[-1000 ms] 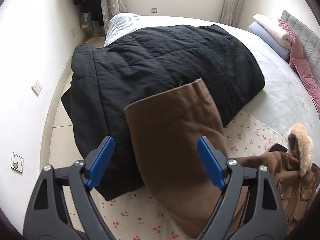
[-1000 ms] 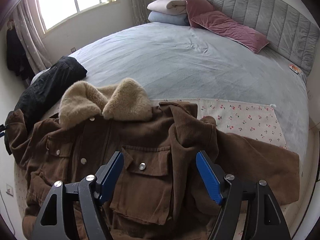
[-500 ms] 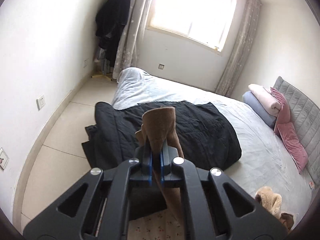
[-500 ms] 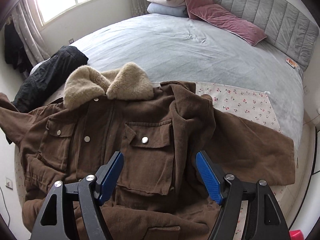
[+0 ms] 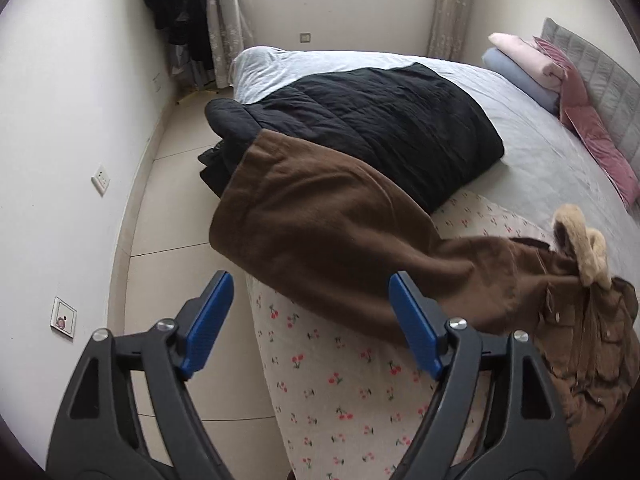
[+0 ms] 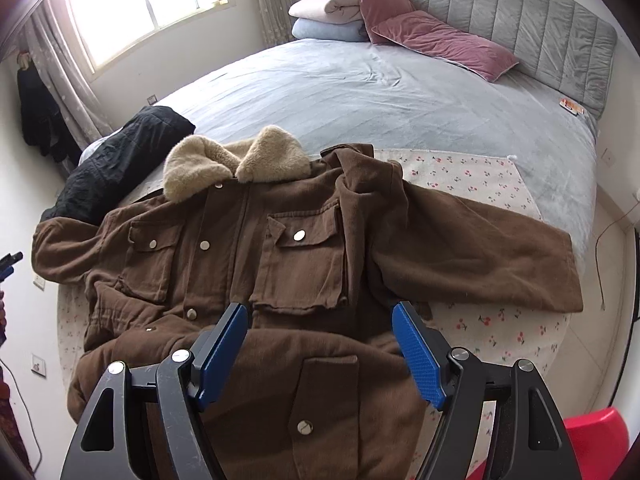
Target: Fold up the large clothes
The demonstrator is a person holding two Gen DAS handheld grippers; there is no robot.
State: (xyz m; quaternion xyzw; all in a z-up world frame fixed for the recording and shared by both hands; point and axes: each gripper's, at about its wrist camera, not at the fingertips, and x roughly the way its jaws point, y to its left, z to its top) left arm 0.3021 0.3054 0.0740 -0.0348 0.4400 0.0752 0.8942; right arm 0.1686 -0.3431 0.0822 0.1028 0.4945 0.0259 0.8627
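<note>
Right wrist view. Item: brown jacket (image 6: 256, 280), heavy cloth, laid front-up across the foot of the bed (image 6: 360, 92). Tan fleece collar (image 6: 236, 164) points toward the headboard (image 6: 500, 12). Two flap chest pockets with metal snaps; more snaps run down the closed front; a lower pocket sits near the camera. One sleeve (image 6: 480, 252) lies stretched out to the right, flat on the cloth beneath. The other sleeve reaches left, its cuff resting against a black quilted coat (image 6: 116, 168).

Underlay: a cream cloth with a small cherry print (image 6: 460, 172), spread on the grey bedcover under the jacket.

Right gripper (image 6: 320, 350): blue-padded jaws spread wide above the jacket's lower front, nothing pinched between them.

Left wrist view. Left gripper (image 5: 312, 324): jaws have just been opening and stand wide, with nothing between the pads. Just beyond them the jacket's left sleeve (image 5: 320, 216) lies free, draped from the cherry-print cloth over the edge of the black quilted coat.

Room: white walls with sockets, pale tiled floor (image 5: 168, 208), a window (image 6: 148, 4) with patterned curtains, dark garments hanging in the corner (image 5: 180, 0).

Bed head: two mauve pillows (image 6: 440, 38) and a stack of two folded blankets (image 6: 328, 16), pink over pale blue. A red object (image 6: 596, 440) shows at the lower right edge; what it is cannot be told.
</note>
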